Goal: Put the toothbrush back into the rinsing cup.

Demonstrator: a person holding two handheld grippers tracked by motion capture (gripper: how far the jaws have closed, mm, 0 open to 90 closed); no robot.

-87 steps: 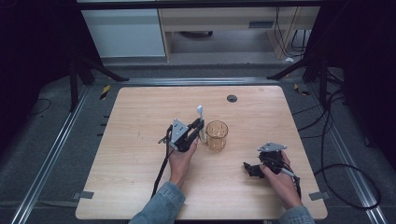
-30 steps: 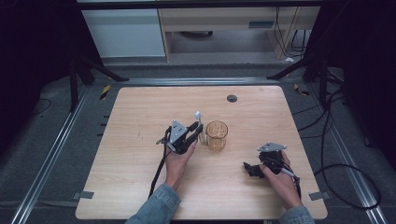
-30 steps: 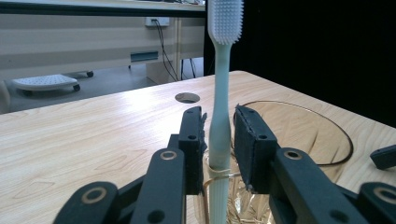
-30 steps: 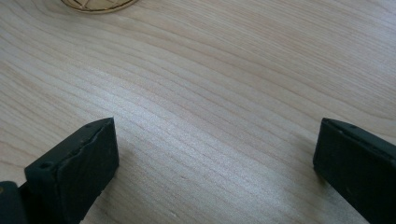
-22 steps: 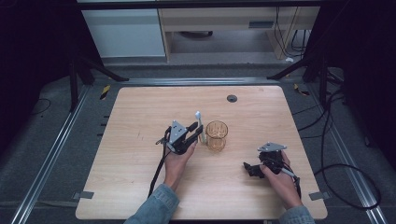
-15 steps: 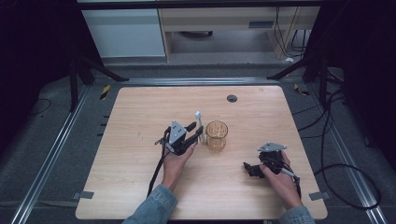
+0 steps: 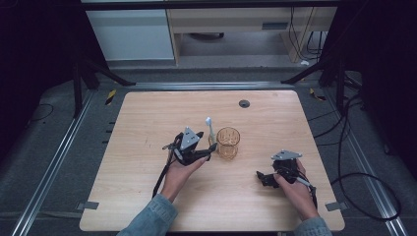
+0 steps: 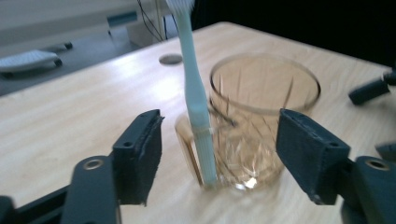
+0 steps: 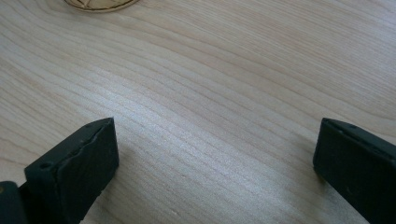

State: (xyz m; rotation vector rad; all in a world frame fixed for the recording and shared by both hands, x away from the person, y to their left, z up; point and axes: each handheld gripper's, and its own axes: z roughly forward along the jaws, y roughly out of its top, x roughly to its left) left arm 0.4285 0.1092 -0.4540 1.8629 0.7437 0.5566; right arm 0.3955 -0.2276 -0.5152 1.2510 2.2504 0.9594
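- Centrally on the bench (image 7: 147, 196), the toothbrush (image 8: 196, 100) stands nearly upright, bristles topmost, its long axis vertical, leaning against the outer wall of the amber glass (image 8: 261, 121).
- Left gripper (image 8: 219, 144), jaws spread, brackets the toothbrush without contact; it is the nearer gripper.
- Right gripper (image 9: 215, 161), jaws spread and holding nothing, rests low towards the bench's near right corner, well apart.
- Glass interior appears empty; the toothbrush's foot is outside it.

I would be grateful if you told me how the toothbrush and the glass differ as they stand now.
The toothbrush is opaque pale green and slender; the glass is clear amber and wide. The toothbrush leans tilted, while the glass stands upright. The toothbrush rises above the rim of the glass. Both sit between the open jaws of the left gripper.
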